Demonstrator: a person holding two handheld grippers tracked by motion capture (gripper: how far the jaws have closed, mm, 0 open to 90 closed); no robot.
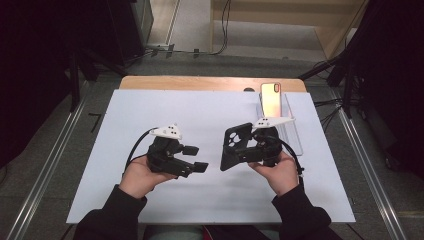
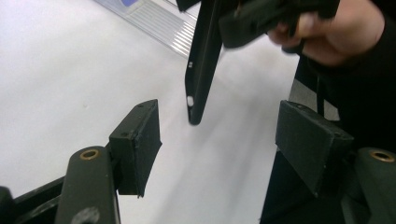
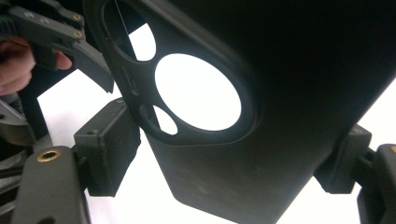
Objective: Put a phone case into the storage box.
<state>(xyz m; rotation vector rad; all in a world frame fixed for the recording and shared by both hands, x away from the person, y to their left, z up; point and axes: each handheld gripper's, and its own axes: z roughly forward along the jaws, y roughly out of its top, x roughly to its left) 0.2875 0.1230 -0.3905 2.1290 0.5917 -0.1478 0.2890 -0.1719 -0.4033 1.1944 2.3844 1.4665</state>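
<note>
A black phone case [image 1: 234, 146] with a round-holed camera cutout is held tilted above the white mat by my right gripper [image 1: 251, 148], whose jaws are shut on its two long sides. The right gripper view shows the case [image 3: 280, 140] close up, with a pad [image 3: 109, 149] pressing on each side. My left gripper [image 1: 196, 158] is open and empty, a short way left of the case, with its jaws pointing at it. The left gripper view looks past the open pads [image 2: 140, 144] at the case's edge [image 2: 201, 70], apart from both.
A rose-gold phone [image 1: 270, 99] leans upright on a clear stand [image 1: 294, 131] at the back right of the white mat [image 1: 150, 110]. The mat covers a wooden table [image 1: 200, 82]. Metal rails run along both sides.
</note>
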